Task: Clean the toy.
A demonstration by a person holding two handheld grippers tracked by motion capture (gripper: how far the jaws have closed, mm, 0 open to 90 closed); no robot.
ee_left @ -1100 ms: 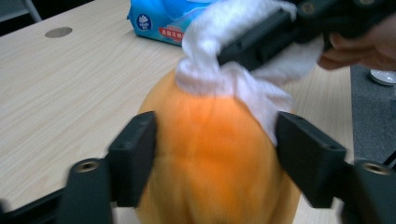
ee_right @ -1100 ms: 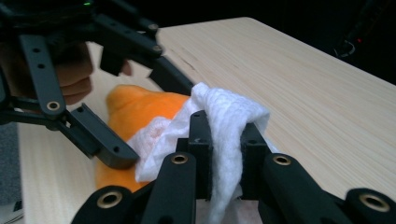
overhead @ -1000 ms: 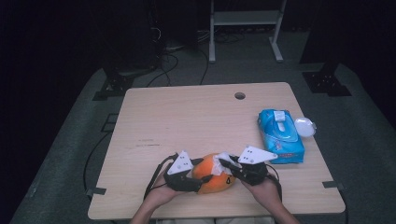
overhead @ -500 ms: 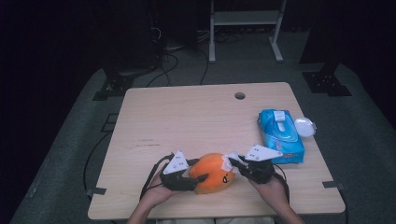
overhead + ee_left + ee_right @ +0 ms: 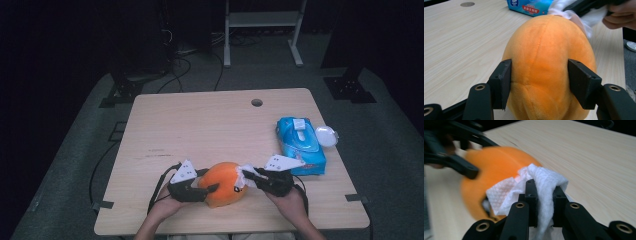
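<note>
The left gripper (image 5: pixel 539 82) has tightened, clamping the orange plush toy (image 5: pixel 224 184); the right gripper (image 5: pixel 543 202) pinches a white wipe (image 5: pixel 544 182), now rubbing it.

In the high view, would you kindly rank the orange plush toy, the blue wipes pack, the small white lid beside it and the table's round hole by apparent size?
1. Blue wipes pack and orange plush toy: too alike to rank.
2. Small white lid.
3. Round hole, smallest.
</note>
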